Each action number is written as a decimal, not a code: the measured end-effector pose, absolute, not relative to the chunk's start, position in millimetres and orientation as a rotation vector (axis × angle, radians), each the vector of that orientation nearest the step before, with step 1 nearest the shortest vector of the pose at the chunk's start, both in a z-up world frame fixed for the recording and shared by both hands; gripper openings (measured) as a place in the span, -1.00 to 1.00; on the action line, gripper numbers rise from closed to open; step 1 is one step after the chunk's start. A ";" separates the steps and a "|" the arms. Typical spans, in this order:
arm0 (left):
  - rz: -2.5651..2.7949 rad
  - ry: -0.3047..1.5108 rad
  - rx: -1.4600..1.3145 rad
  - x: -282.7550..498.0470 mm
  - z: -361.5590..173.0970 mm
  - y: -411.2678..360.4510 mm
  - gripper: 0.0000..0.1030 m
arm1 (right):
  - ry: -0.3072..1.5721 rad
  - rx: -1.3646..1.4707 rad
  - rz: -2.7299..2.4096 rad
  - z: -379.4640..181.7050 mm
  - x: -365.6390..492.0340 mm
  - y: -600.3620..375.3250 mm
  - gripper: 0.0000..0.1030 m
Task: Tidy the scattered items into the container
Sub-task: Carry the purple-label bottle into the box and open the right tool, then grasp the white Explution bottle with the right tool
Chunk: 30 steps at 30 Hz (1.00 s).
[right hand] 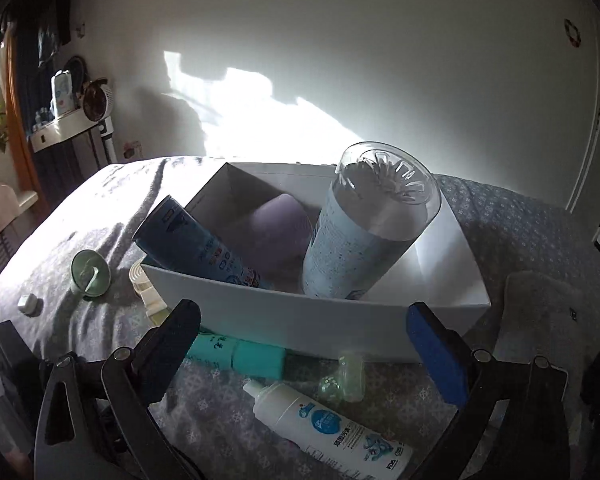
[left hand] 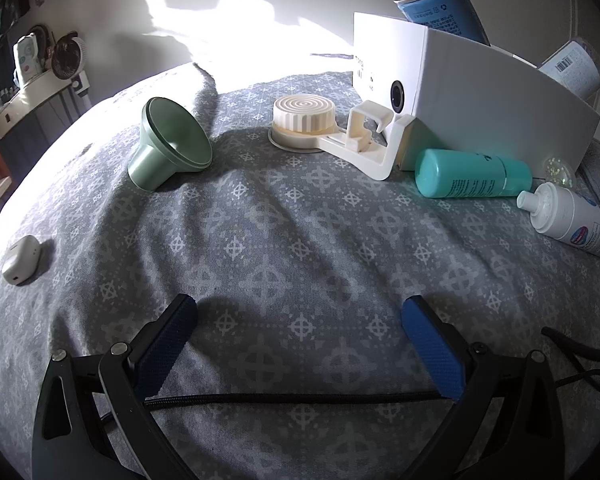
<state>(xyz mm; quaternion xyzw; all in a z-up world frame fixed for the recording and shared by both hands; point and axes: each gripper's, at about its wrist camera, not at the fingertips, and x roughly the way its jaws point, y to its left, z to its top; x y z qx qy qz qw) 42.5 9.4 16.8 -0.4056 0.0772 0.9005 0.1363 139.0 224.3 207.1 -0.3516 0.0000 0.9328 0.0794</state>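
Both the left gripper (left hand: 300, 344) and the right gripper (right hand: 304, 344) are seen released, nothing grasped. The white bottle (right hand: 332, 430) lies on the bed just before the box (right hand: 300, 320); light, stiff, slippery, it is best gripped mid-body.

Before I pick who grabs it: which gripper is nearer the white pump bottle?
Right. The right gripper hangs open just above the white pump bottle, which lies below its fingertips. The left gripper is open too, with the bottle far off to its right.

patterned bedspread (left hand: 284, 248), small fan (left hand: 69, 54), sunlit wall (right hand: 340, 60)
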 end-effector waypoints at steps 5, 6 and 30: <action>2.607 0.224 -1.175 42.4 16.7 9.2 0.99 | -0.208 -1.247 2.705 145.9 171.5 238.8 1.00; 2.607 0.224 -1.174 42.4 16.7 9.3 0.99 | -0.265 -1.282 2.689 136.3 175.0 235.7 1.00; 2.606 0.224 -1.173 42.0 16.1 9.1 0.99 | -0.113 -1.599 2.659 88.2 108.9 270.2 0.63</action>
